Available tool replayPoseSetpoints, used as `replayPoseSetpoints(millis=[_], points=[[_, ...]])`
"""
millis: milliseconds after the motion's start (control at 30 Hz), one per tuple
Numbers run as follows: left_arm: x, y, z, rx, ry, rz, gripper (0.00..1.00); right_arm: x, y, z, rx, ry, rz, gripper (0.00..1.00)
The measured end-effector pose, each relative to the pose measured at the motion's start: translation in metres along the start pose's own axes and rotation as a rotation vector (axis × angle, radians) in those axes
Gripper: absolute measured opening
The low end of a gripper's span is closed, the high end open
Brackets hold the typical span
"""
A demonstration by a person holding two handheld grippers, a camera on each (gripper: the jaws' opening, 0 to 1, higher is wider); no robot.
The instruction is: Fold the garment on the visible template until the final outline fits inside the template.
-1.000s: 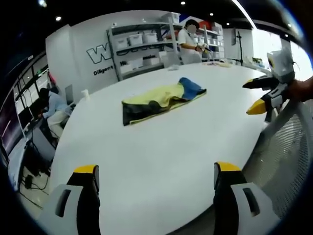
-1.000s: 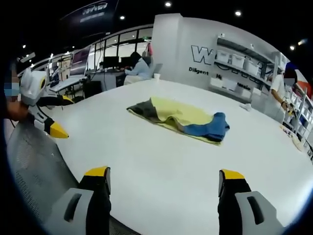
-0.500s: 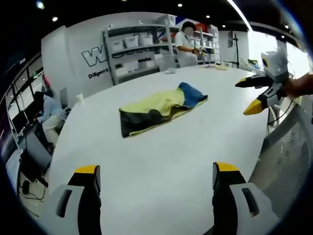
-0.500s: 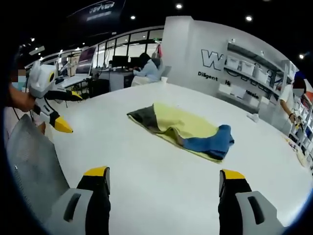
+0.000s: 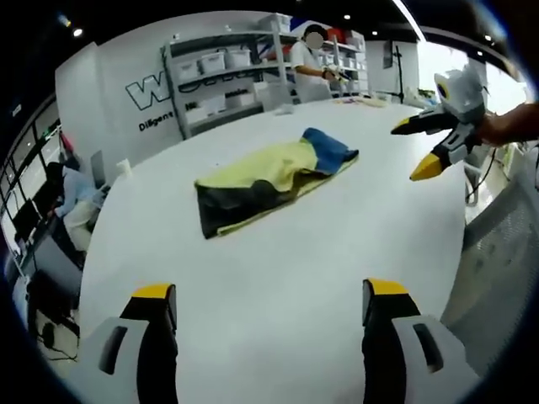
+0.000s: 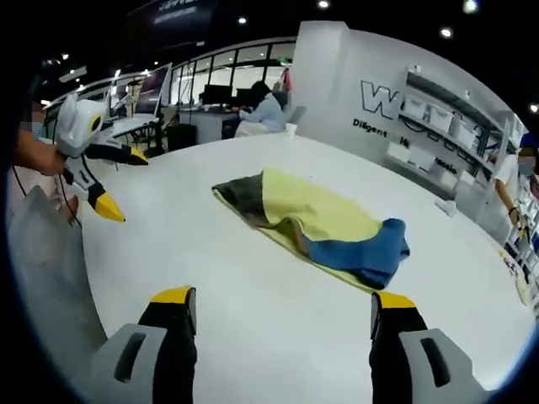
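Observation:
A folded garment in yellow, dark grey and blue lies flat on the white table, well beyond both grippers. In the right gripper view the garment shows its grey end at the left and its blue end at the right. My left gripper is open over the near table, nothing between its yellow-tipped jaws. My right gripper is open too, over bare table. The right gripper shows at the right of the left gripper view, held in a hand; the left gripper appears at the left of the right gripper view. No template outline is visible.
A mesh chair back stands at the table's near edge. Shelving with white bins lines the far wall, with a person beside it. Another person sits at desks beyond the table. A small white cup sits at the far edge.
Both views have moved forward and higher over the table, so the garment looks nearer. The garment itself has not moved, and both grippers stay open.

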State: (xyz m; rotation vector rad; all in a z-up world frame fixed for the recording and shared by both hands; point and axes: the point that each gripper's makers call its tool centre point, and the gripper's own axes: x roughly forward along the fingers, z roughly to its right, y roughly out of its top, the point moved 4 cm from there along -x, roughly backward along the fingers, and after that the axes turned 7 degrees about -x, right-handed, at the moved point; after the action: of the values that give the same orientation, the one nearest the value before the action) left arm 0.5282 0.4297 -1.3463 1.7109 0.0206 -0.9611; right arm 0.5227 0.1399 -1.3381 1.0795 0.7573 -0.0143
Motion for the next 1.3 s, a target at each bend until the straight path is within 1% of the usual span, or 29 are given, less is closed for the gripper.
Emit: replayPoseSetpoints(millis=[233,367,533,667,800,900,1133,1300], points=[[0.016,0.001,-0.001,-0.01,-0.018,-0.019,0.88,0.012,-0.005,0.008,0.006,0.016,-0.02,0.8],[0.023,0.003,-0.002,-0.002,-0.028,-0.025,0.88,0.018,-0.009,0.012,0.008,0.021,-0.034,0.78],[0.03,0.005,-0.005,0.0,-0.044,-0.033,0.87,0.024,-0.013,0.018,-0.005,0.022,-0.062,0.71],[0.036,0.007,-0.009,-0.011,-0.049,-0.035,0.86,0.029,-0.015,0.024,-0.002,0.019,-0.072,0.68],[0.043,0.01,-0.011,-0.014,-0.055,-0.04,0.86,0.038,-0.019,0.03,0.019,0.019,-0.086,0.67],[0.048,0.011,-0.012,-0.001,-0.063,-0.049,0.85,0.043,-0.016,0.035,0.02,0.018,-0.092,0.66],[0.062,0.017,-0.015,0.022,-0.077,-0.063,0.85,0.057,-0.012,0.044,-0.006,0.019,-0.103,0.68],[0.07,0.023,-0.013,0.03,-0.088,-0.061,0.84,0.064,-0.01,0.049,0.029,0.015,-0.102,0.69]])
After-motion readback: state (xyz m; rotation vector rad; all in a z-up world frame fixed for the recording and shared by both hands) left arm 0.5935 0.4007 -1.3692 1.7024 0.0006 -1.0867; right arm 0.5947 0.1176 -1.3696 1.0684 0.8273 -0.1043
